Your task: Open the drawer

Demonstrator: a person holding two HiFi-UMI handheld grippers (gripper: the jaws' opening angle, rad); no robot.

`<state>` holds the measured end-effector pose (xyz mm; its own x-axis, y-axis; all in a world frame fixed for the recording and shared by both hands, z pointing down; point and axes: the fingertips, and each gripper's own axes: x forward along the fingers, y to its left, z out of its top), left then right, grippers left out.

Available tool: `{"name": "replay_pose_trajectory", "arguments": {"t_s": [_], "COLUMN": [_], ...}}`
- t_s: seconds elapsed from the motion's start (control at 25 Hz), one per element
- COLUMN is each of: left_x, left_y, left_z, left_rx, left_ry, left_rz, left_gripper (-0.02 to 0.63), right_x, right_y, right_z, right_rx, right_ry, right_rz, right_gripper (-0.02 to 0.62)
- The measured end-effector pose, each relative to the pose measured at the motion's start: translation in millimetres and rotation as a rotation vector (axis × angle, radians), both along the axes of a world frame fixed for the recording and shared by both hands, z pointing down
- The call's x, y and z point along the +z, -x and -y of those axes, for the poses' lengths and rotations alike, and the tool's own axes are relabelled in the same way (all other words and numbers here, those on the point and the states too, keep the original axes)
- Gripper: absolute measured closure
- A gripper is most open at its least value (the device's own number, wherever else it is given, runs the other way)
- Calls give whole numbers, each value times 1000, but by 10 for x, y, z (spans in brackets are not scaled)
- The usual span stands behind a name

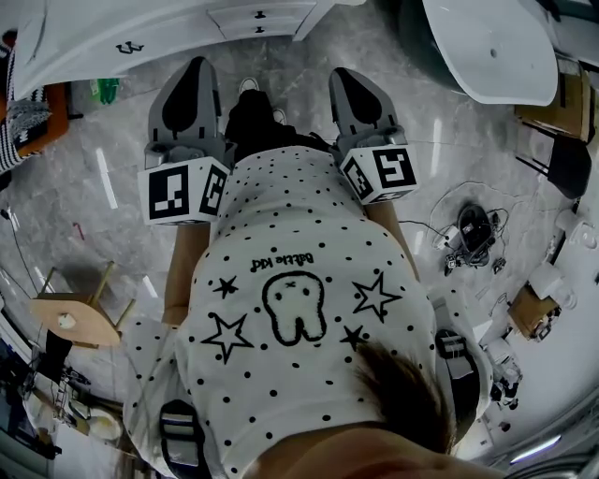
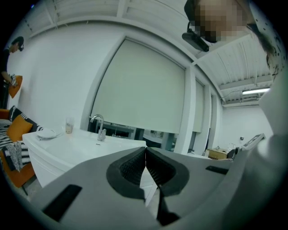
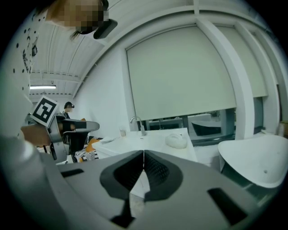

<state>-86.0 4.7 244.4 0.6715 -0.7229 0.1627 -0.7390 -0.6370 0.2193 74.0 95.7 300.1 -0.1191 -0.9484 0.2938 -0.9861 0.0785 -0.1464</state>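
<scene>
In the head view the white cabinet (image 1: 140,37) runs along the top, and its drawer fronts (image 1: 262,19) carry small dark handles. My left gripper (image 1: 194,62) and right gripper (image 1: 346,73) are held side by side in front of the person's dotted white shirt, pointing toward the cabinet and well short of it. Both are shut with nothing between the pads. In the left gripper view the jaws (image 2: 146,152) meet over a white counter (image 2: 76,143) with a tap (image 2: 97,122). The right gripper view shows its jaws (image 3: 143,153) closed before the same counter (image 3: 148,141).
A small wooden stool (image 1: 70,313) stands on the marble floor at the left. A white round tub (image 1: 491,47) sits at the upper right, with cables and devices (image 1: 473,234) on the floor below it. Orange and striped cushions (image 1: 28,122) lie at the far left.
</scene>
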Motion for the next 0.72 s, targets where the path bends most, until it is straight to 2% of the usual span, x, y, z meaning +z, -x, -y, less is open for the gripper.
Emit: {"name": "replay_pose_trajectory", "arguments": {"t_s": [0.36, 0.72], "left_x": [47, 43], "left_y": [9, 65], "left_z": [491, 1060], "left_rx": [20, 48], "left_ry": [8, 52], "left_rz": [11, 17], "left_gripper": [601, 601], "right_x": [-6, -72], "right_y": [2, 4], "right_z": [471, 937], "right_rx": [25, 91], "right_ry": [18, 48], "right_rz": [-31, -7], "right_gripper": [581, 581]}}
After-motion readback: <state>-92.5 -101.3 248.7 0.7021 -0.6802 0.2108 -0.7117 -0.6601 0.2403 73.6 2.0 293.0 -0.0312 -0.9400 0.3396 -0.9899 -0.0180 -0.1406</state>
